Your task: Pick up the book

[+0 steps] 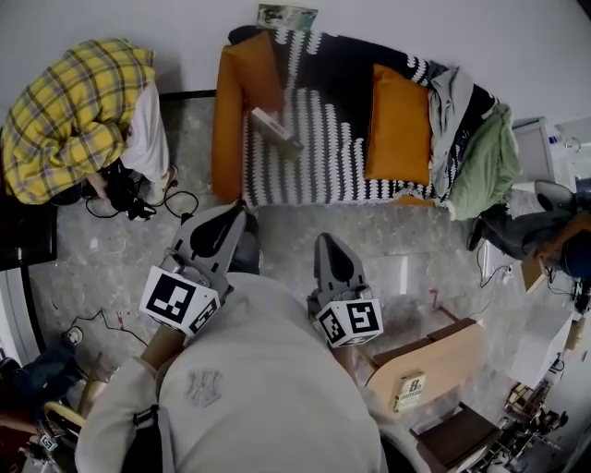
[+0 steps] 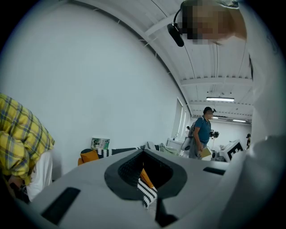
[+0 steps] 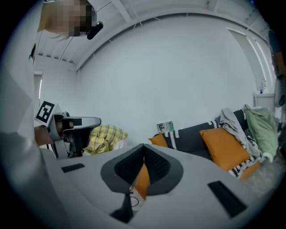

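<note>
**1. Task object.** The pale, slab-shaped book (image 1: 276,130) lies flat and slantwise in the upper centre of the head view. It rests on the black-and-white zigzag blanket (image 1: 319,157) covering the seat of the orange sofa (image 1: 228,120). The book sits on the left part of the seat, apart from the square orange cushion (image 1: 399,125) to its right. A thin green-covered item (image 1: 286,16) leans on the white wall at the top edge of the frame. Whether it is also a book cannot be told.

**2. Grippers.** The grey hand-held left gripper (image 1: 237,215) and the matching right gripper (image 1: 324,240) sit side by side in the lower centre of the head view. Both point up-frame at the sofa, well apart from the book. In each gripper view the jaw tips meet, and only sofa fabric shows through the window behind them. Both grippers are closed and empty.

**3. Reason for the posture.** This reads as the approach step. Closed jaws held close to the body likely suit carriage, and the near-level aim suits a low seat ahead.

**4. Next move, as judged.** At least 1 gripper must open before contact. The book lies flat on soft cloth, so a jaw must slip under an edge, and the blanket may be pinched with it.

**5. Surroundings.** A person in a yellow plaid shirt (image 1: 74,111) crouches at the upper left, beside the sofa's left arm.
</note>
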Demonstrator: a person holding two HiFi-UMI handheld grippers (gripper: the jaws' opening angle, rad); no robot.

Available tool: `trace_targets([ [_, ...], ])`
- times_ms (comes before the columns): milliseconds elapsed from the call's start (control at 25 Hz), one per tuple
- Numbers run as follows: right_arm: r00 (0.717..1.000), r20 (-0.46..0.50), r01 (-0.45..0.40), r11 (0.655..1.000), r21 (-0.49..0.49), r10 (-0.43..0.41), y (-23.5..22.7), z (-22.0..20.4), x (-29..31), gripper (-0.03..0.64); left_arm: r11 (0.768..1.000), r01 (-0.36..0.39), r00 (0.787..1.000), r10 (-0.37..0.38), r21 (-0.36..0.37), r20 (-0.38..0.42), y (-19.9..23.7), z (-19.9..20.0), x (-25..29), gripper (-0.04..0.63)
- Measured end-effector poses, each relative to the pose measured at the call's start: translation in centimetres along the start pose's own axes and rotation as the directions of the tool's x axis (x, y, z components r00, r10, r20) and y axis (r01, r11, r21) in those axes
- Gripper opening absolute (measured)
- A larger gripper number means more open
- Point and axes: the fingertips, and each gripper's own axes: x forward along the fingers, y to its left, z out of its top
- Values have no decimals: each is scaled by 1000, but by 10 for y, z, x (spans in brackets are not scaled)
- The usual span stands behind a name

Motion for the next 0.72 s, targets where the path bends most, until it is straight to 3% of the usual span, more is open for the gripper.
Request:
trace_targets([
  [720, 1000, -21, 17, 1000, 21, -16, -50, 39, 94, 18, 1000, 28, 999, -29, -9, -39, 57, 25, 99, 9],
])
